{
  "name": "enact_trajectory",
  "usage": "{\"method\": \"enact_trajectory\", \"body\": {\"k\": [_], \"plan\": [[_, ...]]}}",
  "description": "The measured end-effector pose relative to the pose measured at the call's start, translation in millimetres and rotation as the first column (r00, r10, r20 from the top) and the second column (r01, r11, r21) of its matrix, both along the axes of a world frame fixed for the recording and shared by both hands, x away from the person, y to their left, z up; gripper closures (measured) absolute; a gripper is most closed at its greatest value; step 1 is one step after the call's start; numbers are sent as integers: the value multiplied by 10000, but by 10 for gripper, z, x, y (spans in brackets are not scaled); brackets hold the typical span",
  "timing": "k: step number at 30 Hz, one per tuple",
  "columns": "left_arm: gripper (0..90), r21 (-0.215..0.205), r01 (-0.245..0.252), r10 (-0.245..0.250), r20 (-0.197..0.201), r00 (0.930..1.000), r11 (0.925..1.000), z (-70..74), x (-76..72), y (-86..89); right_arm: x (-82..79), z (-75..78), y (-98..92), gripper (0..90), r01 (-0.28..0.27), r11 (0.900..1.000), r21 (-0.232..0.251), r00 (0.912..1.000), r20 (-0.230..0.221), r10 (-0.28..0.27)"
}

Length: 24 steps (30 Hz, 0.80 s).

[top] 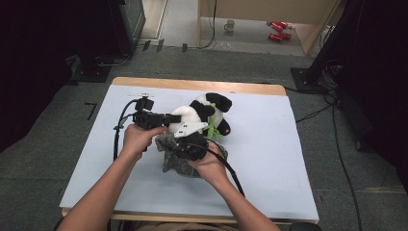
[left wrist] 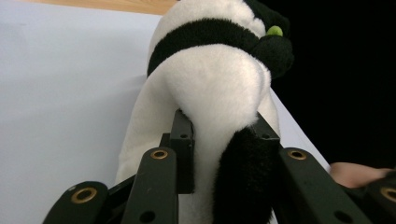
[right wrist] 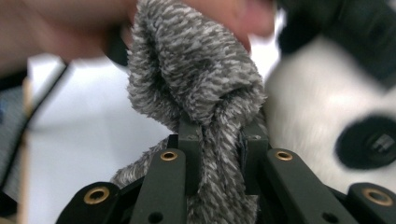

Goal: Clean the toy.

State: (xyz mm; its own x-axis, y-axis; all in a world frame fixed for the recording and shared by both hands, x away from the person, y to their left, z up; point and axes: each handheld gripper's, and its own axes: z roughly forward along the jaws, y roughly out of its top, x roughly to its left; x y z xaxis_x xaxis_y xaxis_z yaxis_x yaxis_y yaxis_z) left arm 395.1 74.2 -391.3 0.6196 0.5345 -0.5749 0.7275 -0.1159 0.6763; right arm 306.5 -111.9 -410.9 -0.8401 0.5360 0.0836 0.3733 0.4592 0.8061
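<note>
The left gripper (left wrist: 219,128) is clamped on the rear of a plush panda (top: 202,113) lying mid-table, and the right gripper (right wrist: 218,133) pinches a fold of fuzzy grey cloth (top: 173,154) just nearer, touching the panda. The work looks like dressing or wrapping the toy, so keep both grips firm and ease the cloth over gently. The panda is white with black ears, limbs and chest band.

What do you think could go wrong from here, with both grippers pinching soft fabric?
The left gripper pinches only a fold of the panda toy, so the plush could slip free if pulled. The right gripper clamps a bunched edge of the grey fuzzy cloth; tugging might drag the whole cloth rather than open it. The two hands work very close together, so the grippers could bump.
</note>
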Motion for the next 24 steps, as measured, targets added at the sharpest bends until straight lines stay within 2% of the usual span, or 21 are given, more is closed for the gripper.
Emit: {"method": "enact_trajectory", "body": {"k": [3, 5, 8, 12, 14, 18, 20, 24], "plan": [[701, -92, 47, -47, 13, 10000, 9999, 16, -11, 17, 24, -140, -42, 773, 39, 10000, -67, 9996, -291, -41], [701, -261, -20, 19, -51, 10000, 9997, 24, -7, 40, 17, -191, -70, 772, 47, 9996, -280, 9993, -358, -57], [701, -307, -39, 38, -26, 10000, 9995, 30, 0, 67, 17, -209, -140, 772, 101, 9993, -349, 9988, -475, -118], [700, -335, -99, 99, 4, 10000, 9994, 41, 2, 124, -21, -185, -247, 771, -28, 9973, -731, 9991, -419, -3], [700, -253, -139, 138, -41, 9999, 9996, 36, 15, 167, -59, -128, -365, 771, -135, 9984, -543, 9998, -175, 126], [700, -306, -95, 88, -223, 9997, 9995, 23, 20, 194, -70, 31, -624, 771, 365, 9992, -133, 9989, 310, -360], [701, -465, 0, -14, -295, 9996, 9989, 27, 12, 182, -35, 75, -726, 771, 592, 9982, 48, 9976, 364, -593], [702, -291, 112, -122, -331, 9994, 9995, 17, 9, 144, 47, 51, -856, 771, 927, 9956, 113, 9955, 175, -929]]}}
